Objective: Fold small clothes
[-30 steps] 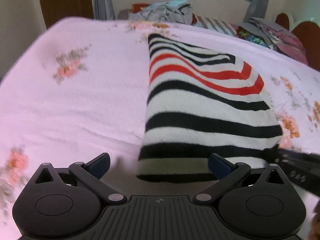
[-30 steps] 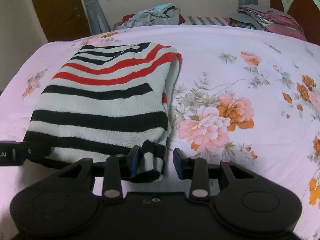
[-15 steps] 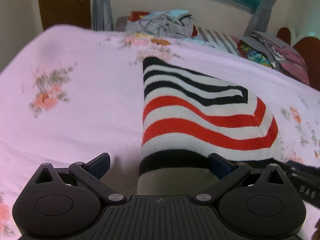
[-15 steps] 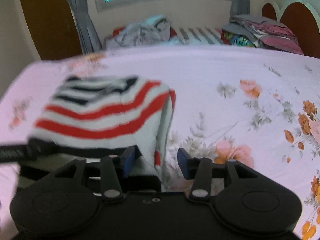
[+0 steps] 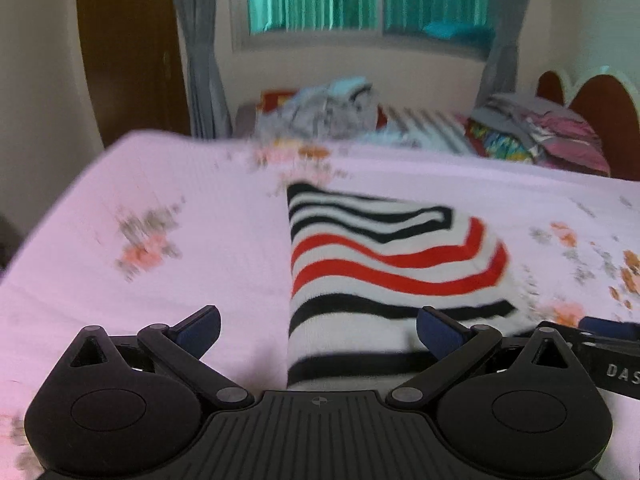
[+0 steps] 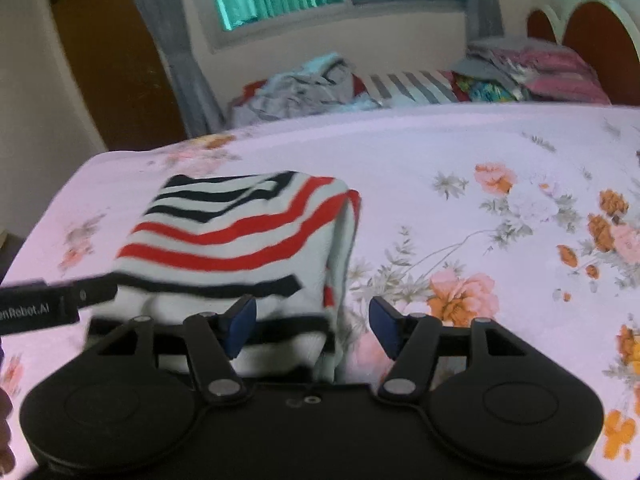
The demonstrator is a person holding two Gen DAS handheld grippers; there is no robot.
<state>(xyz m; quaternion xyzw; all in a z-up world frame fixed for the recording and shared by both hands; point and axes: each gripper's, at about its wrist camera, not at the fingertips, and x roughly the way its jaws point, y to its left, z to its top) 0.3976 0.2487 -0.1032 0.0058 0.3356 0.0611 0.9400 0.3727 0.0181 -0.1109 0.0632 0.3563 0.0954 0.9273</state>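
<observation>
A small white knit garment with black and red stripes [image 5: 384, 264] lies folded on the floral bedsheet [image 5: 180, 216]. It also shows in the right wrist view [image 6: 240, 236]. My left gripper [image 5: 318, 330] is open, its jaws wide apart over the garment's near left edge. My right gripper [image 6: 312, 322] is open over the garment's near right corner, with the cloth between its fingers but not pinched. The right gripper's body pokes in at the right of the left wrist view [image 5: 608, 356], and the left gripper's body at the left of the right wrist view [image 6: 44, 304].
A heap of loose clothes [image 6: 304, 84] and a stack of folded clothes [image 6: 532, 68] lie at the far edge of the bed below the window. A wooden headboard [image 6: 592, 28] stands at the far right. The sheet to the right carries a flower print [image 6: 464, 296].
The right gripper's jaws have opened wider, from nearly closed on the garment's near corner. Both grippers have lifted and tilted up. The garment's near end has been folded over, so it looks shorter.
</observation>
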